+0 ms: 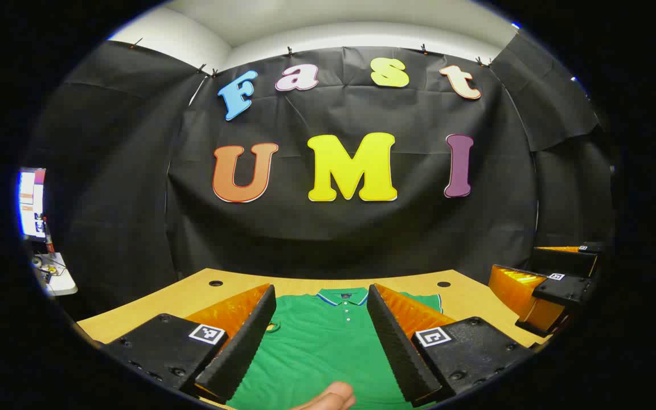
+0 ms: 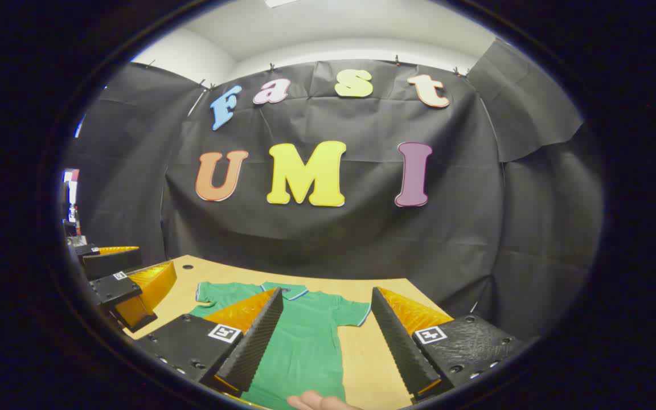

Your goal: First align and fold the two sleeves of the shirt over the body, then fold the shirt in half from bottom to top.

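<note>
**Operator:** As the green short-sleeved polo shirt [image 1: 319,341] lies flat on the light wooden tabletop [image 1: 146,307], which way does it run from each pair of tongs?

**Technician:** Its long axis runs straight away from both, collar [image 1: 343,296] at the far end, hem at the near end. In the left gripper view, the left tongs [image 1: 321,336] sit directly over the shirt body, the collar ahead between the fingers. In the right gripper view, the right tongs [image 2: 325,336] sit over the shirt's right edge, with one short sleeve [image 2: 352,313] ahead between the fingers and bare tabletop under the right finger.

**Operator:** State of the tongs?

**Technician:** Both stand wide apart and hold nothing; neither touches the cloth. A fingertip [image 1: 328,397] of the holding hand shows at the lower edge.

**Operator:** Which sleeve goes to which tongs?

**Technician:** By judgement, the right tongs are nearer the right sleeve. The other sleeve [image 2: 211,291] lies left of them, toward the left tongs [image 2: 128,285], so each side takes its own sleeve and folds inward across the body.
</note>
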Available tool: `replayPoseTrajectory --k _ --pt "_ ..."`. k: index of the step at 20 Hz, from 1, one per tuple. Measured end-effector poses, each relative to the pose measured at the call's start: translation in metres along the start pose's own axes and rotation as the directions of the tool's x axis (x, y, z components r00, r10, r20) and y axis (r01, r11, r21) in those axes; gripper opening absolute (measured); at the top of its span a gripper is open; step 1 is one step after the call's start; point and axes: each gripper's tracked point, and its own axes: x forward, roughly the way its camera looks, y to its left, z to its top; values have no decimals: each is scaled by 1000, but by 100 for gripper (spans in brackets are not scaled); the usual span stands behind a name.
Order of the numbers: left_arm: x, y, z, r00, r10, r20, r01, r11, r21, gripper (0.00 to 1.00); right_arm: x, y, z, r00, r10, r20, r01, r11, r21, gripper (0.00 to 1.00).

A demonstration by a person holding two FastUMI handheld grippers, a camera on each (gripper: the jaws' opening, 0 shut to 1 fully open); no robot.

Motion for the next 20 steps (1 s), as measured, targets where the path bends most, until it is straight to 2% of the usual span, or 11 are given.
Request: replayPoseTrajectory --k 3,10,14,20 --pt "-4 -2 2 1000 12 4 -12 1000 18 98 -7 -4 -1 1000 4 11 -3 999 -41 95" --pt "-6 -8 4 1000 10 13 -11 1000 28 100 -21 -15 1 999 6 37 -4 998 -57 94" --pt "-6 -6 6 1000 15 25 -16 1000 20 100 -20 -10 -3 1000 21 20 -20 998 -51 96" --pt "-3 0 2 999 30 11 -31 999 15 100 -16 -8 -11 999 33 -3 -33 997 -65 94"
